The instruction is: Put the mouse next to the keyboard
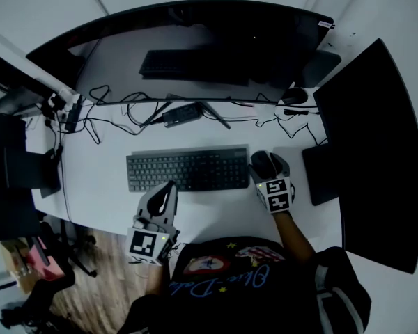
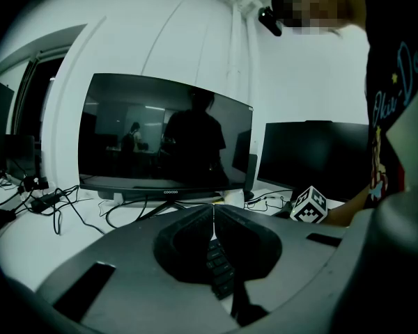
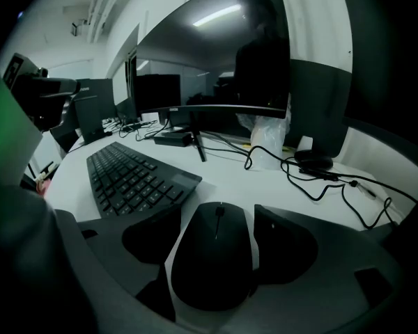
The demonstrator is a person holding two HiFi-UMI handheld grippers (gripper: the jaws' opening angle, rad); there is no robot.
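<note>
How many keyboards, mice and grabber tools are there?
Keyboards: 1, the keyboard
Mice: 2, the mouse between the jaws of the right gripper, and a second mouse by the curved screen
Grippers: 2, the left gripper and the right gripper
Total: 5

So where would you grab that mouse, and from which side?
By its two long sides, mid-body, coming from its rear end, low over the desk. The mouse lies flat, wheel end pointing away, narrow enough for the jaws. The right gripper straddles it that way, jaws apart, keyboard close on its left.
</note>
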